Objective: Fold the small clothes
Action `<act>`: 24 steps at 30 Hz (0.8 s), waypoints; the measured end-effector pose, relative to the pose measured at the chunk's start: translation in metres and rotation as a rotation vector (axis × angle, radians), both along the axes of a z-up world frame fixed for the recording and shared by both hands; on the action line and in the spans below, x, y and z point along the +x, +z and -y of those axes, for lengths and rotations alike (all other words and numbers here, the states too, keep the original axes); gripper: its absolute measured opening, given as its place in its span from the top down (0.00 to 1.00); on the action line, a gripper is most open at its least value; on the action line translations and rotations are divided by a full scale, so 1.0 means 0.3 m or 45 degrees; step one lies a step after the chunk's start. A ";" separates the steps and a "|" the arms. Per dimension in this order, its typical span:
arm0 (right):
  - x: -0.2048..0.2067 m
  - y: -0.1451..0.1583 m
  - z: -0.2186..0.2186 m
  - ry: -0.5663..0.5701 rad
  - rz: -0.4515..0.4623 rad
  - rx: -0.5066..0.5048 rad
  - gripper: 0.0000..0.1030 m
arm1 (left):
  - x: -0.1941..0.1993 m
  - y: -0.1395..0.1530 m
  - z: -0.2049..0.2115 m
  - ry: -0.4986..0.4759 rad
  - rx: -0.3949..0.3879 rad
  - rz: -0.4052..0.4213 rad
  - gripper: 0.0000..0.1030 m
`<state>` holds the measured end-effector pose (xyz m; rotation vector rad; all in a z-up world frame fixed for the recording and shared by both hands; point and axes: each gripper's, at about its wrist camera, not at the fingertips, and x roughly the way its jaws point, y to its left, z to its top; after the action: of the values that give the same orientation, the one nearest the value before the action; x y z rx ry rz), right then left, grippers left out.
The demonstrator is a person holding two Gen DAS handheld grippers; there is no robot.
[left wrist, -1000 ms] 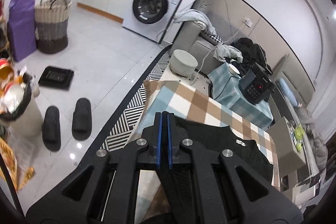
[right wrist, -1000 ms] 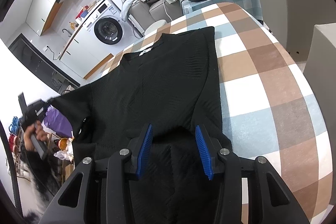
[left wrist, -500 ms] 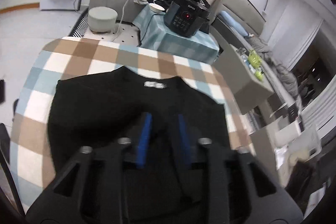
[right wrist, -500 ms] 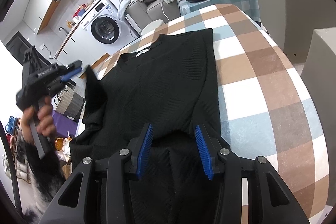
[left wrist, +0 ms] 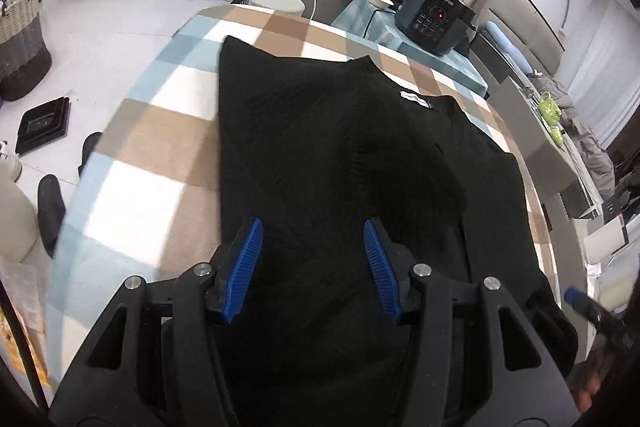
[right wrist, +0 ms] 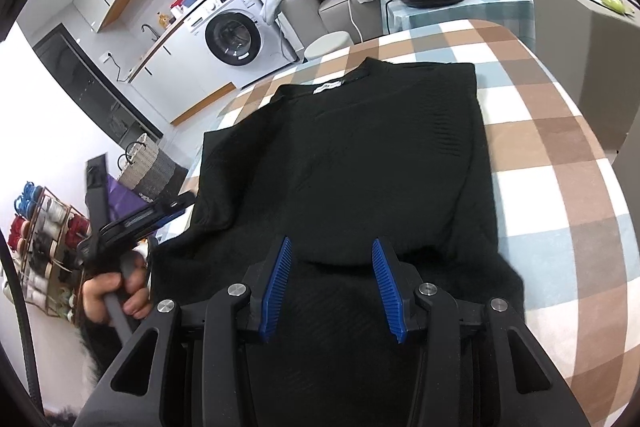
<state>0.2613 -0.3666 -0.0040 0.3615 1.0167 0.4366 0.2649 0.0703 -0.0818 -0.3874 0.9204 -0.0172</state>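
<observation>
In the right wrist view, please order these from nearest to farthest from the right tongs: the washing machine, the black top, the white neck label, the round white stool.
1. Black top: directly under and ahead of the right tongs.
2. White neck label: at the collar, far end of the top.
3. Round white stool: just beyond the table edge.
4. Washing machine: farther back, to the left.

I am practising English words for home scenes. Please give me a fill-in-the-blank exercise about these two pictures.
1. The garment lying on the checked cloth is ____ in colour.
2. Both the left tongs and the right tongs are ____.
3. The pads of the tongs are ____ in colour.
4. The round door belongs to the ____ machine.

Missing words: black; open; blue; washing
</observation>
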 end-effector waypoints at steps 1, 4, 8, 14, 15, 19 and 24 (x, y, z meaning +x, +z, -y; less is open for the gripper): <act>-0.006 0.003 -0.004 0.001 0.000 -0.005 0.58 | 0.013 -0.003 0.032 -0.016 0.004 0.010 0.53; -0.020 0.006 0.000 -0.005 0.000 -0.032 0.58 | 0.042 -0.017 0.131 -0.115 0.064 0.018 0.53; -0.024 0.001 0.022 -0.025 -0.017 -0.048 0.58 | 0.049 -0.038 0.238 -0.174 0.300 -0.057 0.53; -0.027 -0.013 0.047 -0.026 -0.024 -0.037 0.57 | -0.071 -0.047 0.141 -0.135 0.384 -0.086 0.53; -0.027 -0.017 0.045 -0.023 -0.026 -0.034 0.57 | -0.082 -0.053 0.131 -0.147 0.392 -0.085 0.53; -0.027 -0.037 0.038 -0.017 -0.052 -0.019 0.57 | -0.086 -0.061 0.123 -0.174 0.408 -0.092 0.54; -0.041 -0.037 0.057 -0.020 -0.044 -0.030 0.56 | -0.143 -0.029 0.087 -0.162 0.371 -0.073 0.54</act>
<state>0.2491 -0.3837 -0.0150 0.3570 1.0513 0.4051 0.2219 0.0443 -0.0904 -0.0592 0.9868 0.0115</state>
